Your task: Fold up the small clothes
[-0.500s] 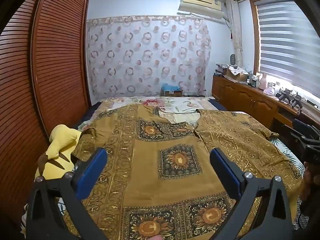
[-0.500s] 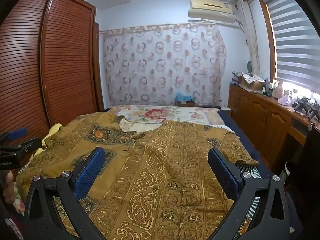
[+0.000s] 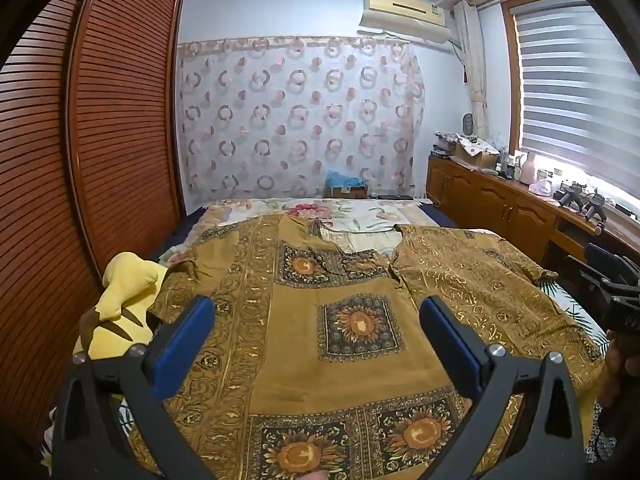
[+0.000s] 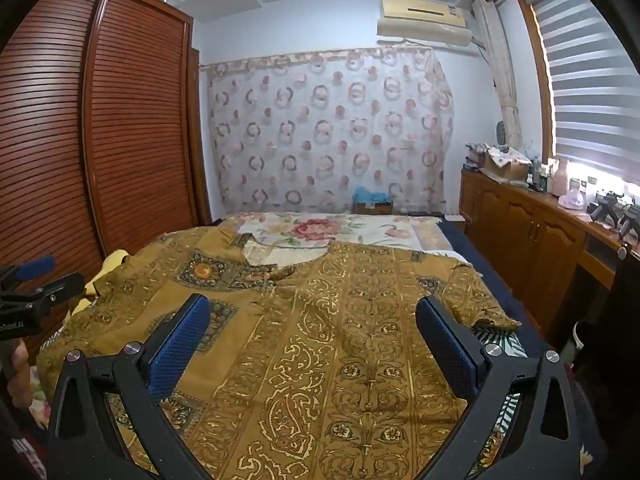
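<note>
— Where's the shirt (image 3: pixel 344 320)?
— Spread flat on the bed (image 4: pixel 352 228), collar away from me, ready for folding. My left tool (image 3: pixel 316 344) and right tool (image 4: pixel 312 340) hover wide, holding nothing.

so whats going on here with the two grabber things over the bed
A person is holding a two-finger gripper in each hand over a mustard patterned shirt spread flat on the bed, apparently about to fold it. The left gripper and right gripper both have their blue pads wide apart with nothing between them, and neither is gripping the fabric. No fold has been made yet. A yellow plush toy lies beside the shirt's left sleeve.
</note>
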Available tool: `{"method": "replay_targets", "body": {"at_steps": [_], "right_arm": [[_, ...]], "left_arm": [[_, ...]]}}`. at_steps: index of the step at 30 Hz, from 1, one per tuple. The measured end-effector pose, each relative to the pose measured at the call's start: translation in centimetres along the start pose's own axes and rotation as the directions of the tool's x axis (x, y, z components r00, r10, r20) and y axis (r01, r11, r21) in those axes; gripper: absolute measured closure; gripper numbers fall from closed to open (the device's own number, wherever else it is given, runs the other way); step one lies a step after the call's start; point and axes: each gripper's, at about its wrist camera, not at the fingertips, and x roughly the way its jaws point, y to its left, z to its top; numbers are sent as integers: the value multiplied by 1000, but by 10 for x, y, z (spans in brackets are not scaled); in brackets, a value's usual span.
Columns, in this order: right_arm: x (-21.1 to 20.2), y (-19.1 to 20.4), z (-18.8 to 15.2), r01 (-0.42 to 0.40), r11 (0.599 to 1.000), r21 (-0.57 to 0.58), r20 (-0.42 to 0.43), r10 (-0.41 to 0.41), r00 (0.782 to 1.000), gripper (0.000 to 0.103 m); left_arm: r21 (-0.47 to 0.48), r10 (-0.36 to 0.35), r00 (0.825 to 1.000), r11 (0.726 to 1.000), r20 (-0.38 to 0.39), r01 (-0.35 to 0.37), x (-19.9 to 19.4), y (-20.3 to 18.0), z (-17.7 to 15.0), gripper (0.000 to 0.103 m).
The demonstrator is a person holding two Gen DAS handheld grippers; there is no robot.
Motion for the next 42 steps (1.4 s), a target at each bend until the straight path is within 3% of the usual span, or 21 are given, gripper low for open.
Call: {"method": "replay_targets", "body": {"at_steps": [42], "right_arm": [[5, 1, -1, -4, 1000, 2, 7, 4, 1000, 0]], "left_arm": [[-2, -2, 1000, 1000, 19, 2, -7, 1, 2, 0]]}}
